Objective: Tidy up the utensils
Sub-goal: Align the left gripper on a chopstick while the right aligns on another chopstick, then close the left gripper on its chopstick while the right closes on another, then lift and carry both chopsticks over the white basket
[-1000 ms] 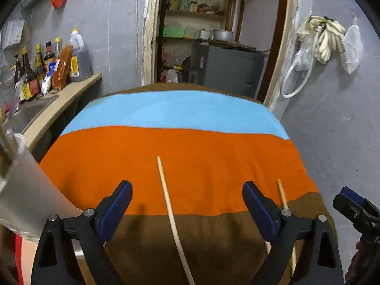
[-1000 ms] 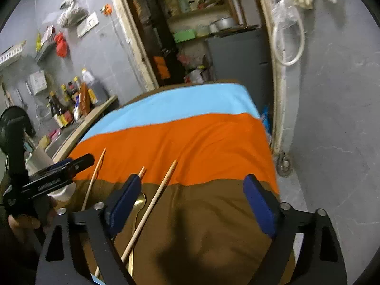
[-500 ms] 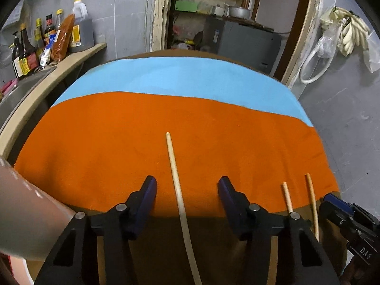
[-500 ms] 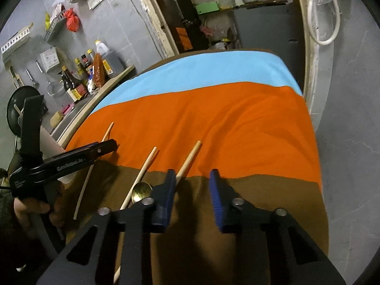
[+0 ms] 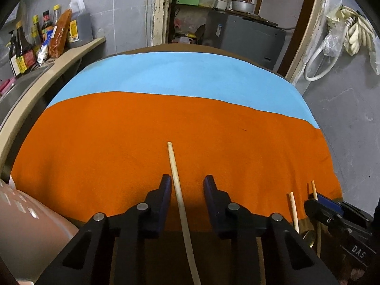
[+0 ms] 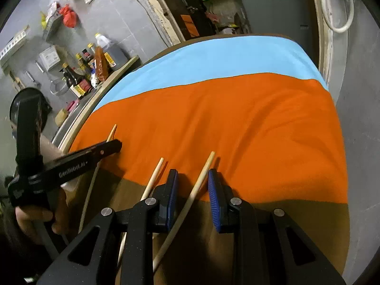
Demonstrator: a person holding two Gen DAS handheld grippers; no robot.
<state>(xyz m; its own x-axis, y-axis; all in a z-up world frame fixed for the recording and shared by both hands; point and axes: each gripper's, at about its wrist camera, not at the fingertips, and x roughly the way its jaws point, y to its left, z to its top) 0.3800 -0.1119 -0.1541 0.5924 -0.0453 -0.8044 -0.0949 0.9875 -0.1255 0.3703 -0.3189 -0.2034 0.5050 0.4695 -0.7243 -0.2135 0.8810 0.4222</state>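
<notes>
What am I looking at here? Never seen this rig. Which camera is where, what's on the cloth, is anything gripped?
There is no robot arm: a person holds a two-finger gripper in each hand, each with a fisheye camera looking along its fingers.

The left wrist view shows the left gripper, fingers either side of a chopstick without touching it. A pale cup is at the lower left.

The right wrist view shows the right gripper straddling another chopstick the same way. A third chopstick lies beside it, on the striped cloth.

Both grippers are open and grip nothing yet.
</notes>
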